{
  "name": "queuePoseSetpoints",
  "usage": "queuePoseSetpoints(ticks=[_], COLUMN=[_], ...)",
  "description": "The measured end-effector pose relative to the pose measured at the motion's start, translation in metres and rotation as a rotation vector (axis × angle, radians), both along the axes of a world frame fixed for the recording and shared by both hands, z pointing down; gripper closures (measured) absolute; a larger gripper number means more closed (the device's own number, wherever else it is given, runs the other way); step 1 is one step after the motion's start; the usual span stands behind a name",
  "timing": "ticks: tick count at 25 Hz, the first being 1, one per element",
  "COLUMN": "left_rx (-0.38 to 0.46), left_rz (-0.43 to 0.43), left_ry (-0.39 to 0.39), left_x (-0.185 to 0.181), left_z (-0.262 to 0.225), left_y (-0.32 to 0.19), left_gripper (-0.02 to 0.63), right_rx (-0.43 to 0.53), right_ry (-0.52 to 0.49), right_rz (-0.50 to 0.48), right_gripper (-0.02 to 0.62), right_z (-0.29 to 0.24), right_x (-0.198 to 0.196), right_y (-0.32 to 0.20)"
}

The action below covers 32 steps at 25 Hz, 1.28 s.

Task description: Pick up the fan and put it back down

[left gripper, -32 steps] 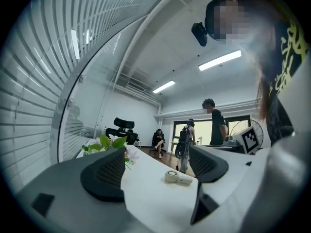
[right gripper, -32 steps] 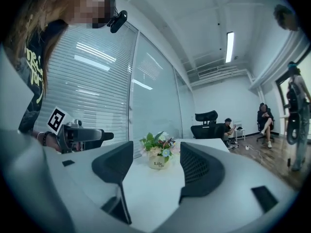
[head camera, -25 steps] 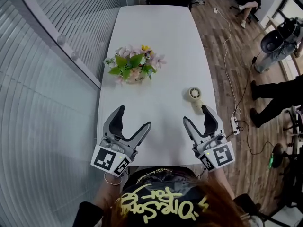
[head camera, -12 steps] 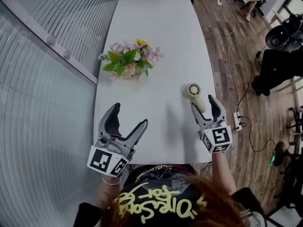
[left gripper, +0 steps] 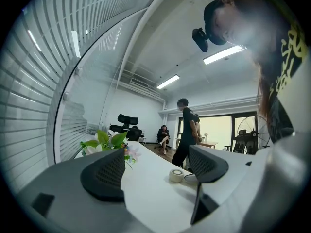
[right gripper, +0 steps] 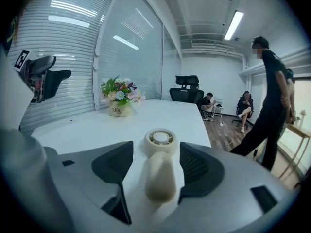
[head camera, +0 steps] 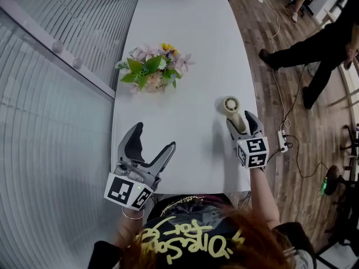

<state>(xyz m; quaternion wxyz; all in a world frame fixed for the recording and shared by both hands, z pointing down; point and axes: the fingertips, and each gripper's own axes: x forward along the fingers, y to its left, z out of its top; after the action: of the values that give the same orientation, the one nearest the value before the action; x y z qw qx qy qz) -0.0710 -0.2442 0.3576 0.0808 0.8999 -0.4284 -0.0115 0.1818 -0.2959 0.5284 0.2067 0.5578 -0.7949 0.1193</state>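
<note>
A cream hand-held fan (head camera: 230, 105) lies flat on the white table (head camera: 185, 32) near its right edge, round head away from me. My right gripper (head camera: 242, 122) is open and straddles the fan's handle. In the right gripper view the handle (right gripper: 158, 171) lies between the two pads; there is a gap to the left pad, while the right pad is close against it. My left gripper (head camera: 155, 139) hovers open and empty over the near left of the table. The fan (left gripper: 176, 175) shows small between its fingers in the left gripper view.
A pot of flowers (head camera: 152, 72) stands at the table's left-middle. A power strip (head camera: 280, 143) and cables lie on the wood floor just past the right table edge. A person (head camera: 305, 46) walks there. A glass wall runs along the left.
My right gripper has moved forward over the fan's handle and its jaws have narrowed around it. The left gripper has stayed put. The person on the floor has walked on.
</note>
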Motion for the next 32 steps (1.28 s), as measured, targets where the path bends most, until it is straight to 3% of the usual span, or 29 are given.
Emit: queuePoseSetpoints(ticks=[8, 11, 15, 22, 32], left_rx=[0.014, 0.014, 0.017, 0.027, 0.041], left_rz=[-0.008, -0.017, -0.022, -0.026, -0.029], left_ry=[0.007, 0.006, 0.007, 0.008, 0.013], left_x=[-0.006, -0.01, -0.014, -0.02, -0.026], left_z=[-0.003, -0.003, -0.004, -0.007, -0.011], left_y=[0.003, 0.004, 0.004, 0.003, 0.005], left_gripper=[0.198, 0.198, 0.198, 0.198, 0.198], right_rx=[-0.136, -0.169, -0.183, -0.141, 0.034], right_ry=[0.043, 0.115, 0.144, 0.105, 0.072], right_rz=[0.026, 0.004, -0.004, 0.004, -0.028], right_gripper=[0.314, 0.396, 0.399, 0.402, 0.403], right_z=[0.036, 0.042, 0.045, 0.034, -0.021], right_x=[0.006, 0.006, 0.004, -0.002, -0.028], right_y=[-0.005, -0.006, -0.006, -0.007, -0.008])
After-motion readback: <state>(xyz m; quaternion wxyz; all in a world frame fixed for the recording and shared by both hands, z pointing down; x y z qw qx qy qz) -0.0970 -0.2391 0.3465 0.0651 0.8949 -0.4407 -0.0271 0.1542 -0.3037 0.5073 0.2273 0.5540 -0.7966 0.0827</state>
